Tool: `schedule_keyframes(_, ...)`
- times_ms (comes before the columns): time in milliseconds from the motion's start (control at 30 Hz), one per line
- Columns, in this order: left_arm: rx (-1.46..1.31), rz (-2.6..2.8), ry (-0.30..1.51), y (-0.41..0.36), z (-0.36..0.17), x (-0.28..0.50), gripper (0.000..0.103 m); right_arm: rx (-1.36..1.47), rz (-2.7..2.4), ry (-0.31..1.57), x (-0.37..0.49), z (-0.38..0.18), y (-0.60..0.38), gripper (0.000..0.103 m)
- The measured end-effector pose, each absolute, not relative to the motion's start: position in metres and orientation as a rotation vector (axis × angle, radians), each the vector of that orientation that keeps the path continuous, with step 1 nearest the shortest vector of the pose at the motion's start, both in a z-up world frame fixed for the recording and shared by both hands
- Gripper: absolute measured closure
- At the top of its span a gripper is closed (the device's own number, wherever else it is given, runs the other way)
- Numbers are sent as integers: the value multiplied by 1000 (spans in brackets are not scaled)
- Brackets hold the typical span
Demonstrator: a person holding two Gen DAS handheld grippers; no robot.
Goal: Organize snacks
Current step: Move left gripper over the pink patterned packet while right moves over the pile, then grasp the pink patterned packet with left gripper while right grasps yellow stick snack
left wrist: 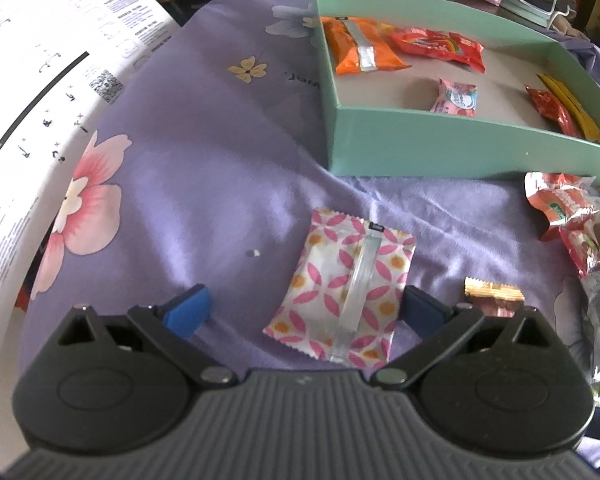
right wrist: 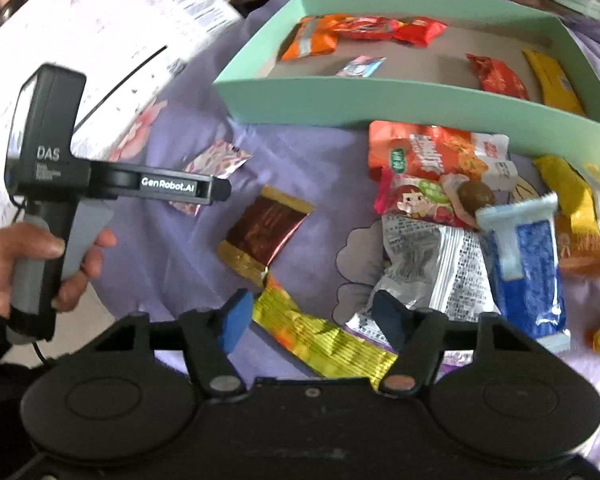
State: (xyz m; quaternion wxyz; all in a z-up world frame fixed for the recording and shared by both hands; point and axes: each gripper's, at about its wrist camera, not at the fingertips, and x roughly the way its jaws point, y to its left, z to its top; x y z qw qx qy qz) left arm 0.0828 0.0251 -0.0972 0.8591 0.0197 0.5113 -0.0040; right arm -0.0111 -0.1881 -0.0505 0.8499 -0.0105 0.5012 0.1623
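— Which way is that white packet with the pink petal pattern [left wrist: 340, 292] lying?

— Flat on the lilac flowered cloth [left wrist: 204, 152], its clear back seam running lengthwise, slightly tilted, from near the left gripper [left wrist: 300, 308] up toward the mint-green cardboard box [left wrist: 440, 144]. The jaws stand wide apart: the packet lies between them, its right edge just beside the right finger, clear of the left one.

— And the other hand?

— The right gripper [right wrist: 316, 320] hangs over a long, shiny yellow-green foil wrapper [right wrist: 324, 340] that slants from upper left to lower right between its blue pads. Those jaws are partly apart — I can't tell whether the pads touch the foil.

— What else is about?

— A gold-and-maroon foil square [right wrist: 264, 232] sits just beyond, and a heap of wrappers to the right: silver printed [right wrist: 432, 264], blue-and-white [right wrist: 528, 272], orange [right wrist: 432, 152]. The box already holds an orange packet [left wrist: 356, 46], red ones and a small pink sweet [left wrist: 456, 98]. A big white printed sheet [left wrist: 52, 64] lies at the left, with clutter behind.
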Motion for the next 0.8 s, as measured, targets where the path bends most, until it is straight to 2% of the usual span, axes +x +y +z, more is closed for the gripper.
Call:
schedule_keyframes(167, 36, -5, 1073, 27, -97, 79, 0, -99, 403, 1076, -15, -50, -172, 58)
schedule_keyframes(267, 40, -2, 1075, 26, -97, 79, 0, -124, 399, 1098, -10, -59, -162, 63)
schedule_keyframes(433, 40, -8, 1072, 26, -97, 79, 0, -185, 430, 1122, -13, -65, -151, 63)
schedule_keyframes(500, 40, -10, 1069, 26, -97, 79, 0, -209, 436, 1121, -13, -65, -150, 65)
schedule_keyframes(533, 40, -11, 1069, 26, -97, 78, 0, -206, 424, 1117, -11, -64, -151, 70)
schedule_keyframes(667, 41, -12, 1068, 26, -97, 78, 0, -103, 316, 1096, 10, -60, -169, 79)
schedule_keyframes(800, 39, -15, 1070, 27, -97, 79, 0, 32, 238, 1078, 32, -60, -187, 80)
